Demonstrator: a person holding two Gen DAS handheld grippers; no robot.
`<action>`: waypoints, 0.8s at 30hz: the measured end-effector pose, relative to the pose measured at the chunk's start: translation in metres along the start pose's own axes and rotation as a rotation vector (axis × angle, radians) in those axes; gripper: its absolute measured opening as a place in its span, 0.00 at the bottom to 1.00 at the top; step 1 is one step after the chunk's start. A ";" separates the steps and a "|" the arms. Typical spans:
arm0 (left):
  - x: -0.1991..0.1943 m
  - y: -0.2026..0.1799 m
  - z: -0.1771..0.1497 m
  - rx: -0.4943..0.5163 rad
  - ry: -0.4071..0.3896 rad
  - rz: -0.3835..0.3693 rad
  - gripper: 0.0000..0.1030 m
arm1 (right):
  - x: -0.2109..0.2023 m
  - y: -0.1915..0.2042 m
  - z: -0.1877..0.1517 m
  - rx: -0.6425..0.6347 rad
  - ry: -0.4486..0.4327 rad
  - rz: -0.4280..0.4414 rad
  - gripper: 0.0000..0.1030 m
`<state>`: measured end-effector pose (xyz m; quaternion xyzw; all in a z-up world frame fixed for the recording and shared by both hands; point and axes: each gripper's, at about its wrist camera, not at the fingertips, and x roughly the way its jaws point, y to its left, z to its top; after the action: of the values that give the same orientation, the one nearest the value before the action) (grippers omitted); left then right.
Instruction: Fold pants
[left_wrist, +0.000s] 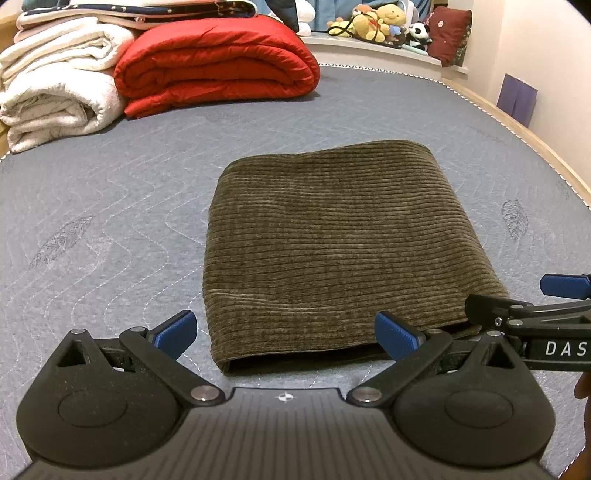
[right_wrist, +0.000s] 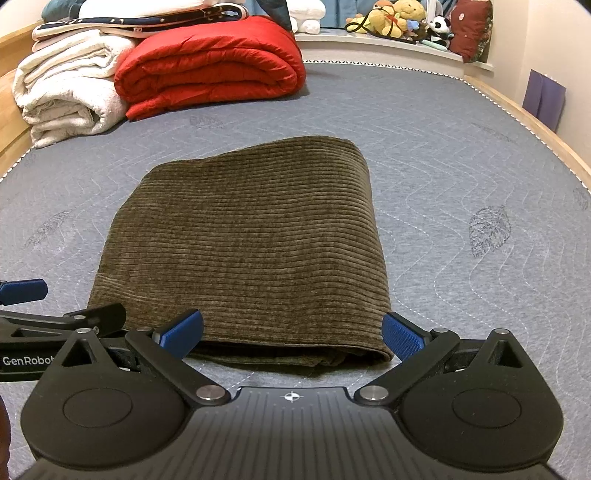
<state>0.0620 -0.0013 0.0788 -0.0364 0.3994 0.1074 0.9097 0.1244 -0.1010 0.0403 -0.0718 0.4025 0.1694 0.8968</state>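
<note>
Looking along your two tools, you have the olive-brown corduroy pants (left_wrist: 325, 243) already folded into a compact rectangle on the grey quilted mattress (left_wrist: 110, 221), lying directly ahead of both claws with its long axis running away from you toward the red comforter (left_wrist: 218, 62) and the white rolled blankets (left_wrist: 55, 92). Your left gripper (left_wrist: 286, 334) is spread wide and empty, its blue pads bracketing the near left part of the bundle's front edge; your right gripper (right_wrist: 291, 332) is likewise released and holds nothing, straddling the near right part of that same edge. Both sit just short of the layered near edge, where a lower layer peeks out slightly on the right wrist view, and neither pad visibly touches cloth. The two tools are about equally near, side by side, each visible at the border of the other's camera. Judging by the tidy stack, the folding looks essentially finished; if you want one more fold, it would go forward along that long axis, lifting the near edge toward the far, rounded one.
</note>
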 end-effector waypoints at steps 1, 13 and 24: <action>0.000 0.000 0.000 0.001 0.000 0.000 1.00 | 0.000 0.000 0.000 -0.001 0.000 -0.001 0.99; 0.000 -0.001 0.000 0.007 -0.002 0.001 1.00 | 0.000 -0.001 0.000 -0.001 0.002 0.001 0.99; 0.000 -0.001 0.000 0.007 -0.003 0.001 1.00 | 0.000 -0.001 0.000 0.000 0.002 0.001 0.99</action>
<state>0.0623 -0.0026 0.0783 -0.0326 0.3985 0.1066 0.9104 0.1241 -0.1017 0.0405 -0.0719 0.4035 0.1699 0.8962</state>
